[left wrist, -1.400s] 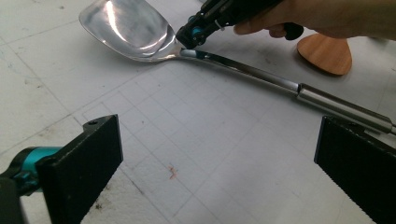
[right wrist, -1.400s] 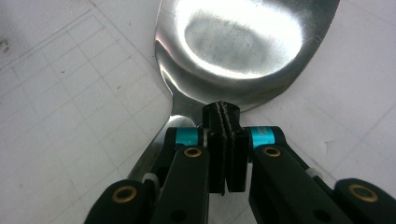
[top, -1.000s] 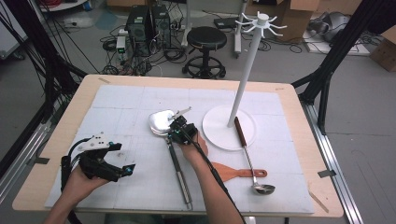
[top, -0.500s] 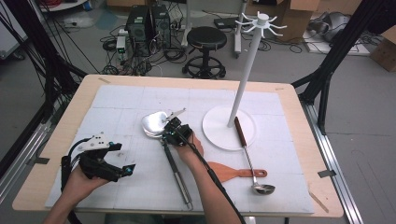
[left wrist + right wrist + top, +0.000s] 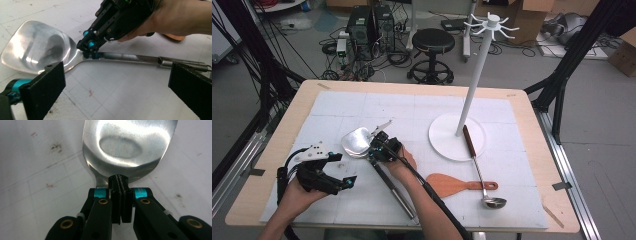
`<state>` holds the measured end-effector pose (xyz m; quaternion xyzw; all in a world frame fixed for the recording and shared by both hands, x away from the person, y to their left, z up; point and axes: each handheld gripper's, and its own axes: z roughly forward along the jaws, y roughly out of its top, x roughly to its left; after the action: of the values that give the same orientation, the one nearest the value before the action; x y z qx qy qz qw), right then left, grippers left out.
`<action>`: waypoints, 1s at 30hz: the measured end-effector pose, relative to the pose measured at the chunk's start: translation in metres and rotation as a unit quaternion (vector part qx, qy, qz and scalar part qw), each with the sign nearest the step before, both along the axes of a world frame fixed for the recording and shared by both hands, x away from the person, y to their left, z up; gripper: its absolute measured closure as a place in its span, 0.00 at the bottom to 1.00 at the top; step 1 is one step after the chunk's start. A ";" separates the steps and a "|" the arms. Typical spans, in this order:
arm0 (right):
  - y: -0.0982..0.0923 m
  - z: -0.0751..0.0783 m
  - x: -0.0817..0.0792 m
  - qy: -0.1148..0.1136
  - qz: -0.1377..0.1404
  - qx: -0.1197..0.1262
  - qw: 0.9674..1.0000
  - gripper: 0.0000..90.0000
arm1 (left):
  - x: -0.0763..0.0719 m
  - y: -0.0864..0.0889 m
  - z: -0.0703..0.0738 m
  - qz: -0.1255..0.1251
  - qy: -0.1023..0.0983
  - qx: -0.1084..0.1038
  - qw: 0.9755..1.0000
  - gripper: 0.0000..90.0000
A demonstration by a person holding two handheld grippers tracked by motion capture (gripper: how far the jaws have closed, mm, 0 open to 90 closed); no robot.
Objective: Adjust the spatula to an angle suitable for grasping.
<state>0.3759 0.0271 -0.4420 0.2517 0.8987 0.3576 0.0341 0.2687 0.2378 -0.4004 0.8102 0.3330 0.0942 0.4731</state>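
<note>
Frankly, my right hand covers part of the spatula's [image 5: 377, 160] shaft in the high view, so I can't see there how the right tool [image 5: 376, 148] meets it. From the right tool's own camera, the jaws stand pressed together at the spatula's neck, just below the shiny blade; whether metal is pinched between them I cannot tell, since the pads hide that spot. From the left tool's camera, the right tool's tips sit on the neck where blade joins handle, and the handle's far end is cut off behind my own right jaw. The left tool [image 5: 343, 170] is wide open and holds nothing, resting near the tabletop's [image 5: 522, 100] left front corner. The spatula lies flat left of the tabletop's centre, blade toward the far edge, handle running toward the near edge.
</note>
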 end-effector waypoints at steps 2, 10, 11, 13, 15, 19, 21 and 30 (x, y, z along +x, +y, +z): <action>0.003 -0.001 -0.002 0.005 0.010 0.003 1.000 0.99 | 0.000 0.000 0.000 0.000 0.000 0.000 1.000 0.02; -0.006 0.010 -0.006 -0.005 0.014 0.006 1.000 0.99 | 0.000 0.000 0.000 -0.001 -0.001 -0.002 1.000 0.02; -0.009 0.012 -0.007 -0.010 0.016 0.011 1.000 0.99 | 0.000 0.000 0.000 -0.001 -0.001 -0.002 1.000 0.02; -0.016 0.018 -0.011 -0.009 0.012 0.014 1.000 0.99 | 0.000 0.000 0.000 -0.001 -0.001 -0.001 1.000 0.02; -0.023 0.023 -0.017 -0.016 0.014 0.015 1.000 0.99 | 0.000 0.000 0.001 -0.003 -0.002 0.003 1.000 0.02; -0.037 0.030 -0.031 -0.018 0.017 0.023 0.999 0.96 | -0.001 -0.001 0.001 -0.002 -0.001 0.001 1.000 0.02; -0.041 0.031 -0.039 -0.016 0.018 0.026 0.999 0.95 | -0.001 -0.001 0.001 -0.003 -0.002 0.002 1.000 0.02; -0.061 0.028 -0.072 -0.006 0.012 0.026 1.000 0.84 | -0.001 -0.002 0.001 -0.003 -0.003 0.002 1.000 0.02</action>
<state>0.3037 -0.0335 -0.4145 0.2396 0.8919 0.3824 0.0288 0.2673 0.2359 -0.3998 0.8120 0.3287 0.0955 0.4727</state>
